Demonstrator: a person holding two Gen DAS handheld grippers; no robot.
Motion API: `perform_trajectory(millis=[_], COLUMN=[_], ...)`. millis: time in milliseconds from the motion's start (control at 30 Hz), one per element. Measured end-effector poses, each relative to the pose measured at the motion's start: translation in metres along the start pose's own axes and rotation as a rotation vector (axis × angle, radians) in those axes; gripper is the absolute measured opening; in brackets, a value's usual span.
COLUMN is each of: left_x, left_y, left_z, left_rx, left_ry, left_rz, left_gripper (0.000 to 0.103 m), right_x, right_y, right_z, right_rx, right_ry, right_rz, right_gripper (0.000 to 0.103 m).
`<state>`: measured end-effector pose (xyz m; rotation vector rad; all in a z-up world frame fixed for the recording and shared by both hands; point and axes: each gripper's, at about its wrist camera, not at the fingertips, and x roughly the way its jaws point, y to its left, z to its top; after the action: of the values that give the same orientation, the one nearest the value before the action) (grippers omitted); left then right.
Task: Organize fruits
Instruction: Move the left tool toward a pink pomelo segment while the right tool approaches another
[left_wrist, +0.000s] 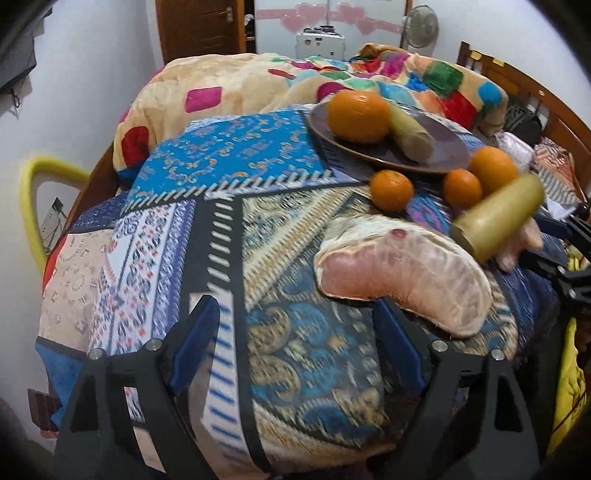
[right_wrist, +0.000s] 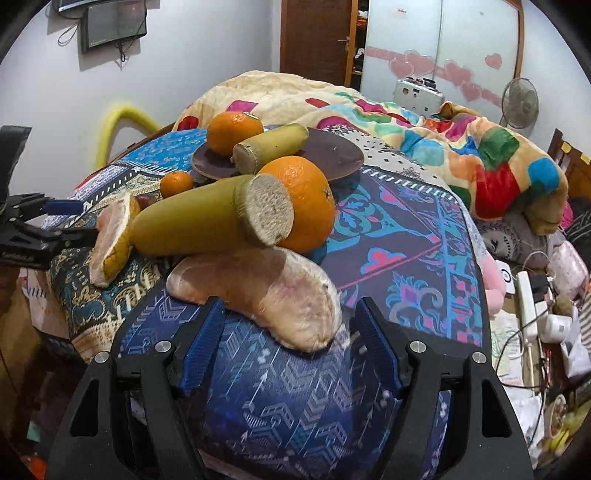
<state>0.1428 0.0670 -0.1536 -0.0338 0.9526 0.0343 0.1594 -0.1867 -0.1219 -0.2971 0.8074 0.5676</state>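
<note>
A brown plate (left_wrist: 448, 142) (right_wrist: 332, 153) on the patterned bedspread carries an orange (left_wrist: 358, 116) (right_wrist: 232, 127) and a yellow-green cut stalk piece (left_wrist: 410, 134) (right_wrist: 269, 147). Beside it lie a large orange (right_wrist: 303, 203), small oranges (left_wrist: 391, 190) (left_wrist: 461, 188) and a second stalk piece (left_wrist: 498, 218) (right_wrist: 207, 225). A peeled pomelo segment (left_wrist: 406, 273) (right_wrist: 110, 243) lies just ahead and right of my open, empty left gripper (left_wrist: 297, 332). Another segment (right_wrist: 266, 291) reaches with its near end between the fingertips of my open right gripper (right_wrist: 290, 339); the pads do not press it.
A colourful checked blanket (left_wrist: 229, 96) (right_wrist: 480, 147) is heaped behind the plate. A yellow chair back (left_wrist: 29, 206) stands at the bed's left. Cables and clutter (right_wrist: 535, 314) lie off the right side. Each gripper shows at the edge of the other's view.
</note>
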Motion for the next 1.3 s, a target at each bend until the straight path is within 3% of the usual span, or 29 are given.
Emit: perform_trajectory(millis=[200,300,567,667,800,967,1300], left_x=[0.002,-0.009,-0.022,-0.009,-0.003,-0.005,-0.026], left_y=[0.002,-0.003,-0.046,-0.058,-0.059,-0.057,-0.018], left_z=[0.009,0.006,0.017,0.023,0.021,0.011,-0.018], left_rx=[-0.004,-0.010,0.011,0.002,-0.033,0.002,0.004], left_ry=[0.009,-0.006,-0.041,-0.038,-0.049,-0.051,0.005], left_rz=[0.014,-0.014,-0.044,-0.005,-0.011,-0.009,-0.004], left_gripper=[0.087,0.087,0.092,0.093,0.093,0.093,0.093], right_x=[0.002,0.001,-0.007,-0.011,-0.017,-0.021,-0.029], right_y=[0.001,0.002,-0.009,-0.019,-0.031,-0.045,-0.046], right_z=[0.002,0.000,-0.010,-0.013,-0.020,-0.024,-0.029], right_rx=[-0.018,-0.021,0.023,0.045,0.075,0.116,0.101], right_ry=[-0.009,-0.020,-0.036,-0.036,-0.034,-0.030,-0.003], right_rz=[0.046,0.099,0.112,0.092,0.065,0.011,-0.017], right_gripper=[0.074,0.061,0.045,0.044,0.043,0.043,0.041])
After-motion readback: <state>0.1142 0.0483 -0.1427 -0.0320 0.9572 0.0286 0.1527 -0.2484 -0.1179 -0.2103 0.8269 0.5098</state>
